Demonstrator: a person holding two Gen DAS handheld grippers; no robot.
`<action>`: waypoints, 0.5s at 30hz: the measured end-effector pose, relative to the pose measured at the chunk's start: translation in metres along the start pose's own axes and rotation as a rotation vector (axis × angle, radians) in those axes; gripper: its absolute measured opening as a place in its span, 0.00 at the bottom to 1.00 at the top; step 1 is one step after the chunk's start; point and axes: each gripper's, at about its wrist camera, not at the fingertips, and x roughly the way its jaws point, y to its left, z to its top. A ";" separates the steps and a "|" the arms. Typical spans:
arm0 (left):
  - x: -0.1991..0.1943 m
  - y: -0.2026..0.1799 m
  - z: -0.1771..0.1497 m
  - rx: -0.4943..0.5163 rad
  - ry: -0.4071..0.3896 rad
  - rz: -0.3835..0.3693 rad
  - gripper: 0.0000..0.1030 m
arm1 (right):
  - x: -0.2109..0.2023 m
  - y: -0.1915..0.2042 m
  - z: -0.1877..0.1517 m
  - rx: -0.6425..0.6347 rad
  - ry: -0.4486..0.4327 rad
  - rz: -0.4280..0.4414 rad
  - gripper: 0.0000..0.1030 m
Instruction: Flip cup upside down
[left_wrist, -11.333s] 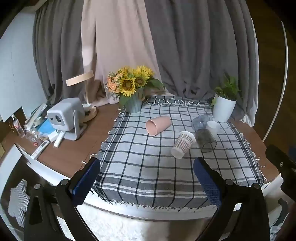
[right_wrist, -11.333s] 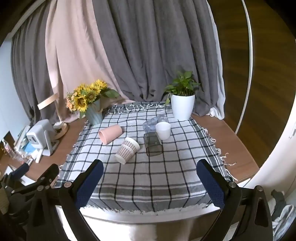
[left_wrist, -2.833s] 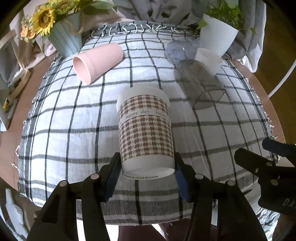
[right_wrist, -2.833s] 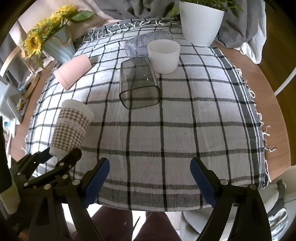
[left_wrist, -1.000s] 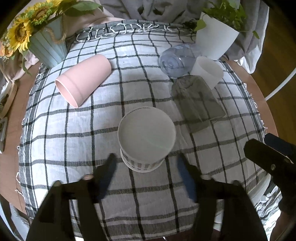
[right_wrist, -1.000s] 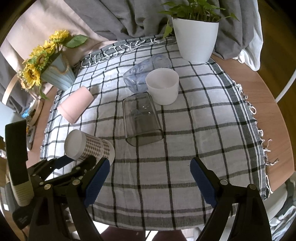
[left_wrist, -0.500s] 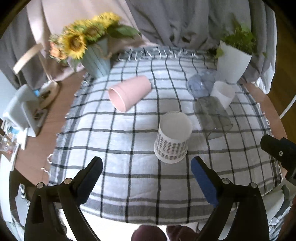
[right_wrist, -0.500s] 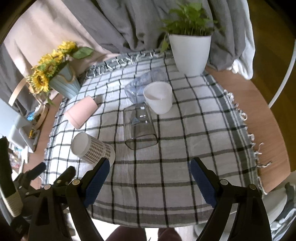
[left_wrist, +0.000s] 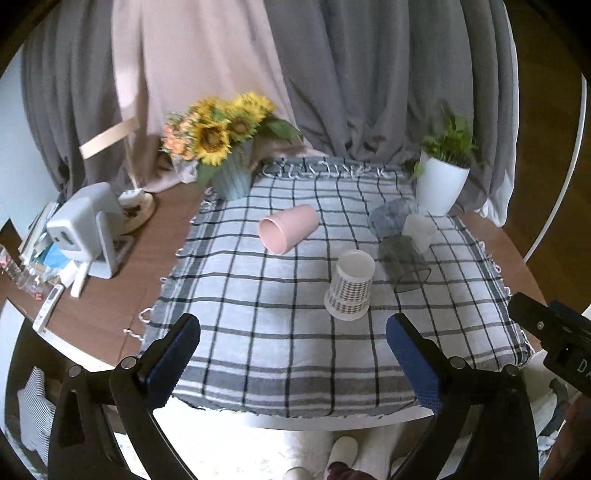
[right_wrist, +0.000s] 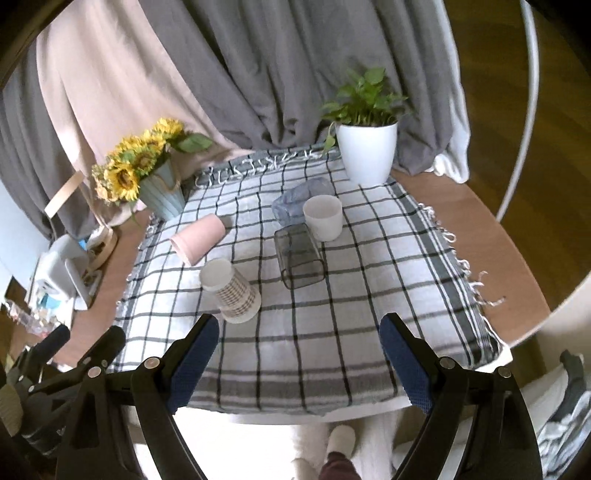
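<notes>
left tongs (left_wrist: 291, 354): black arms, blue textured pads, silver screws | right tongs (right_wrist: 299, 350): same build

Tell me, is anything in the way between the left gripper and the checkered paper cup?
Nothing visible is. Only bare plaid tablecloth lies between the open left gripper and the checkered paper cup. The pink cup and glass tumbler lie off to the sides.

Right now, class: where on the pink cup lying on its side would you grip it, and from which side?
Grip the pink cup across its round wall near the middle, coming from above. It lies on the checked cloth, open mouth facing front-left, leaving its curved sides free.
</notes>
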 end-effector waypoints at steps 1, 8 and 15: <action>-0.005 0.003 -0.002 0.002 -0.007 -0.001 1.00 | -0.007 0.002 -0.004 0.005 -0.013 -0.004 0.86; -0.042 0.024 -0.018 0.024 -0.074 -0.009 1.00 | -0.049 0.021 -0.035 0.025 -0.085 -0.042 0.86; -0.069 0.034 -0.029 0.045 -0.142 0.010 1.00 | -0.075 0.039 -0.051 -0.004 -0.138 -0.057 0.86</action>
